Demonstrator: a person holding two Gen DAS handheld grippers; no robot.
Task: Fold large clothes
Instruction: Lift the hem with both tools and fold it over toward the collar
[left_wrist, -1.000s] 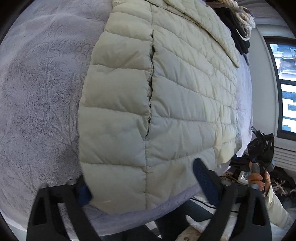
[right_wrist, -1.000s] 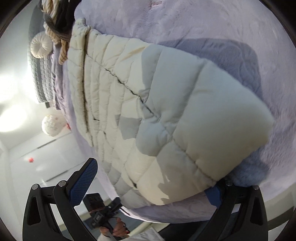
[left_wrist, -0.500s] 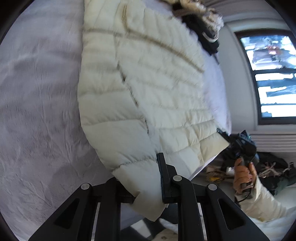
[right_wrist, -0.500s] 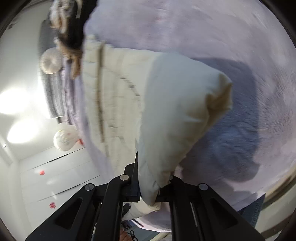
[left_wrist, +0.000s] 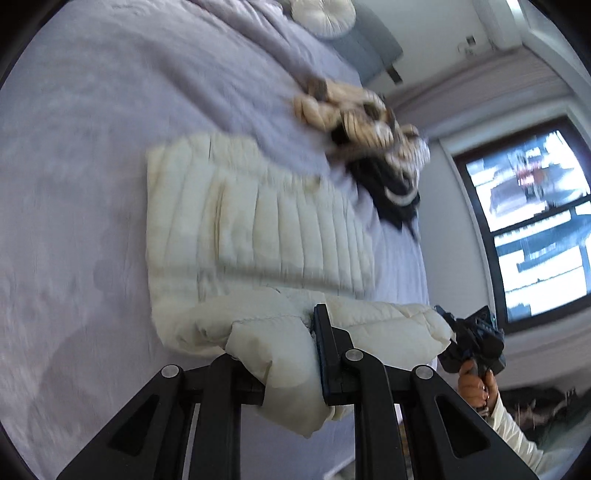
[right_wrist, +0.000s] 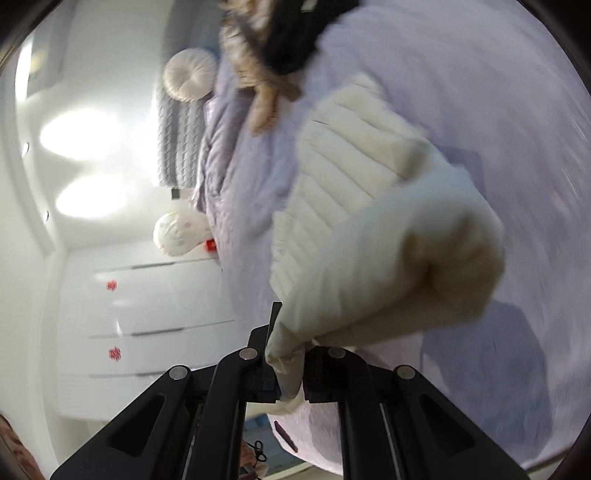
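Cream quilted puffer jacket (left_wrist: 258, 221) lies on the lilac bedspread (left_wrist: 74, 147), its near hem lifted off the bed. Left gripper (left_wrist: 291, 354) is pinched on one hem corner, right gripper (right_wrist: 290, 373) on the other. Beyond the jacket sits a heap of knitted and black clothes (left_wrist: 373, 140).

The left claw (left_wrist: 288, 358) was matte black, its linkage arms pinned with round silver screws. The right claw (right_wrist: 290, 369) matched. A cream sleeve (left_wrist: 517, 435) covered the wrist.
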